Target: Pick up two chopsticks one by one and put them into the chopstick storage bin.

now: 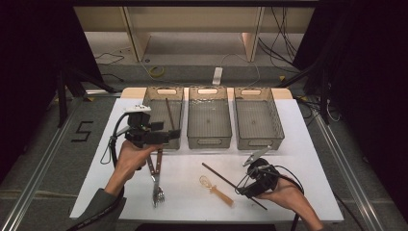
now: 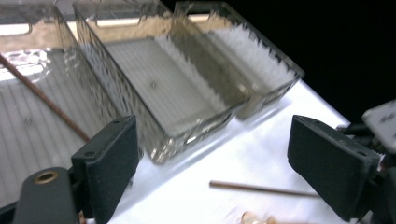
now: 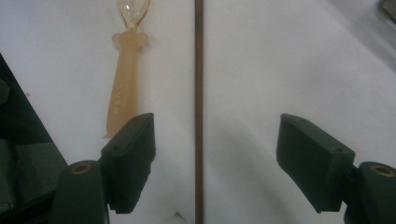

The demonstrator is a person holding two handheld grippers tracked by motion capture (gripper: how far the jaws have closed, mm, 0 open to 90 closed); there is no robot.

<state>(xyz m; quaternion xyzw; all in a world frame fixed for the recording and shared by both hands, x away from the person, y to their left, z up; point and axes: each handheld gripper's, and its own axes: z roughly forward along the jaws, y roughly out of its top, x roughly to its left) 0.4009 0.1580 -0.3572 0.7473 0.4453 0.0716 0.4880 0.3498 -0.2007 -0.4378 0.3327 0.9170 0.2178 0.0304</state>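
tabletop [image 1: 298, 144]: white sheet, carries all items.
bins: three clear ones in a row at far edge; left bin [image 1: 153, 98], mid bin [image 1: 209, 139], right bin [image 1: 275, 125]. Mid & right look bare inside.
left gripper [image 1: 174, 134]: over near edge of left bin, pointing twd mid bin. Jaws apart, nothing betw. them; its own view looks past both pads at the bins.
right gripper [image 1: 244, 188]: low over tabletop at near right, hand [image 1: 284, 195] behind it. Jaws apart, straddling a chopstick; pads not pressing on it in right gripper view.
chopstick [image 3: 199, 93]: task item. Flat on tabletop, runs diagonally from centre to near right; sits betw. right gripper's pads, closer to the view-left pad, no contact seen.
2nd chopstick [image 1: 169, 114]: lies inside left bin, slanted; also in left gripper view [image 2: 44, 99].
tongs [image 1: 153, 166]: on tabletop just below left gripper, partly under the hand.
fork [image 1: 157, 192]: near-left, tines twd near edge, touching tongs' end or just beside, can't tell.
spoon [image 1: 216, 189]: tan handle, clear bowl; just beside chopstick, no contact in right gripper view [image 3: 122, 93].
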